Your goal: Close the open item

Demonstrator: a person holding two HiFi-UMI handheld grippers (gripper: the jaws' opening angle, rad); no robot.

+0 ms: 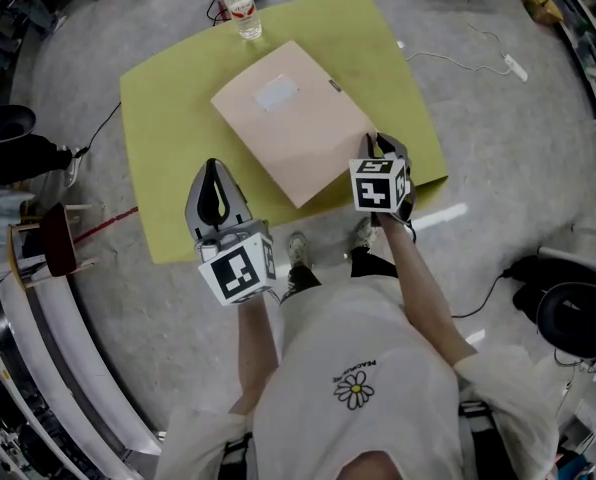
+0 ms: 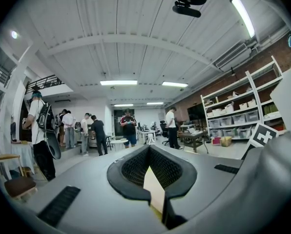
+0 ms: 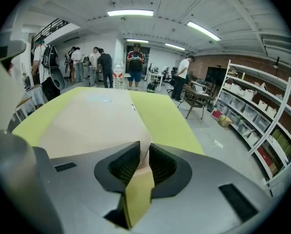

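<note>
The folder (image 1: pixel 296 118) lies shut and flat at the middle of the green desk (image 1: pixel 168 98), turned cornerwise. A bottle (image 1: pixel 243 8) stands at the desk's upper edge, well apart from the folder, and nothing lies on the folder.

The right gripper (image 1: pixel 380 146) tilts down at the folder's lower right edge. Its fingers stand a narrow gap apart, and that edge shows in the gap.

The left gripper (image 1: pixel 214 166) is held level at lower left over the desk's near edge, with its fingers together on nothing.

Head view steeply down on yellow-green counter (image 1: pixel 168 108), left gripper view level toward standing people (image 2: pixel 128 126), right gripper view close along counter, sharing beige folder (image 1: pixel 293 118) with head view
</note>
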